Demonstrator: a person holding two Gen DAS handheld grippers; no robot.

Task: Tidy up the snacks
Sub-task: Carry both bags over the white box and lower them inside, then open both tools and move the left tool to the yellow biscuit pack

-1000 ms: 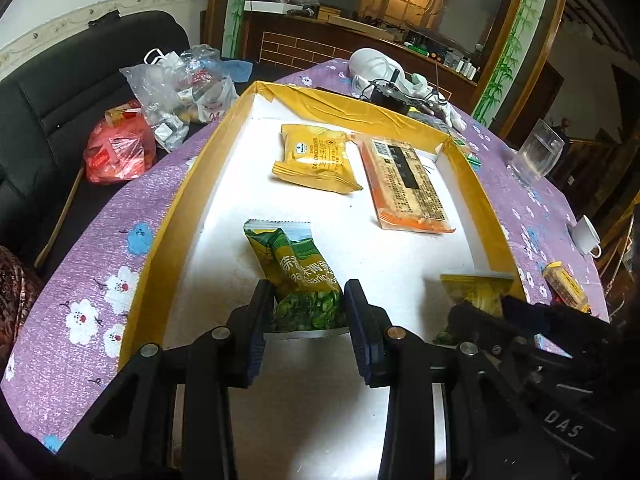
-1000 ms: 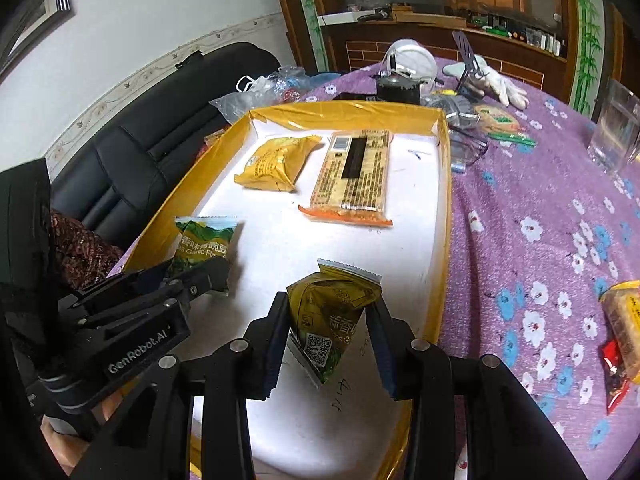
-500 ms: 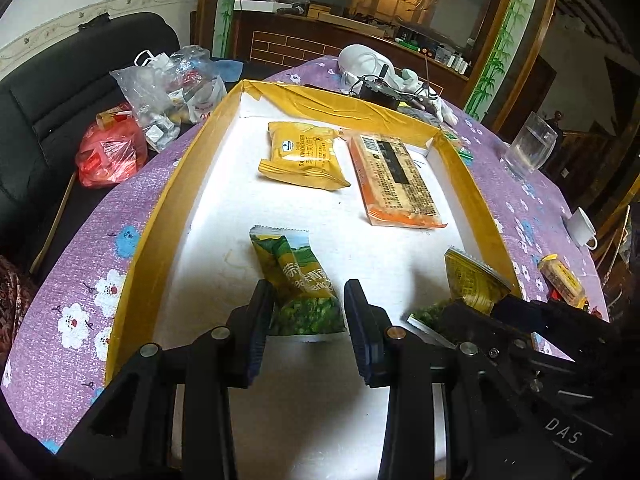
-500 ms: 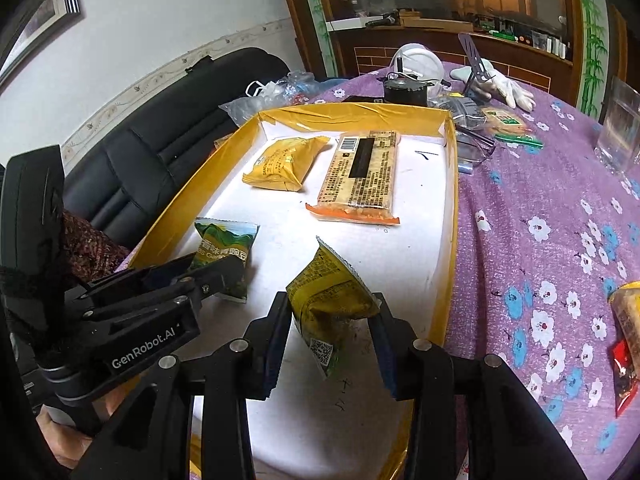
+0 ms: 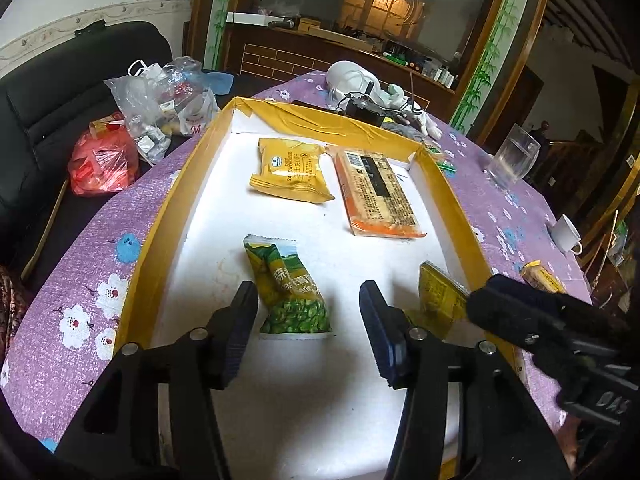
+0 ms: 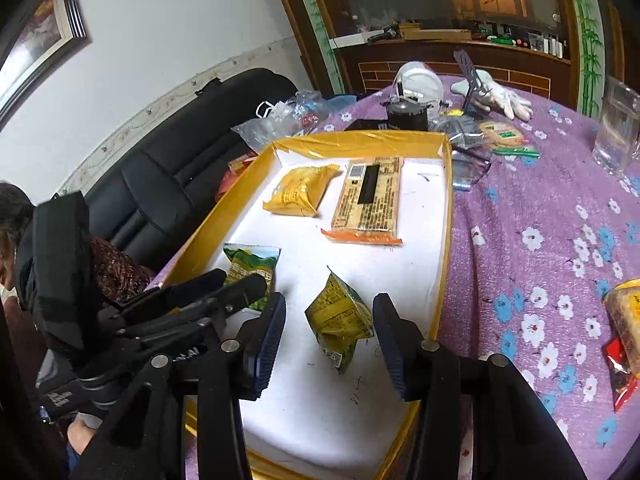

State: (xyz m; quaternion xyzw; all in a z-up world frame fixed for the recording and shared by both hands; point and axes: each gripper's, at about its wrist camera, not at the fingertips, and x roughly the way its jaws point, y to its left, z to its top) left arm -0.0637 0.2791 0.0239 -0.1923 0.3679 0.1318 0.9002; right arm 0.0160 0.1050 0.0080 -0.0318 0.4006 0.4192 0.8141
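A yellow-rimmed white tray [image 5: 154, 232] [image 6: 446, 216] holds several snacks. A green pea packet [image 5: 286, 286] [image 6: 250, 266] lies flat near the front. My left gripper [image 5: 304, 312] is open around its near end, apart from it. A small yellow-green packet [image 6: 340, 316] [image 5: 440, 296] lies by the tray's right wall. My right gripper [image 6: 330, 332] is open with the packet between its fingers, released. At the back lie a yellow biscuit packet [image 5: 290, 170] [image 6: 302, 190] and a long orange-edged cracker pack [image 5: 376, 194] [image 6: 370, 198].
The tray sits on a purple flowered tablecloth [image 6: 540, 240]. More snacks [image 6: 624, 332] lie at the right on the cloth. A glass [image 5: 512, 158] and a white cup [image 5: 566, 234] stand to the right. Plastic bags [image 5: 156, 100] lie on a black sofa at left.
Both grippers have opened. The left one let go of the green pea packet and the right one let go of the yellow-green packet; both packets now rest in the tray.
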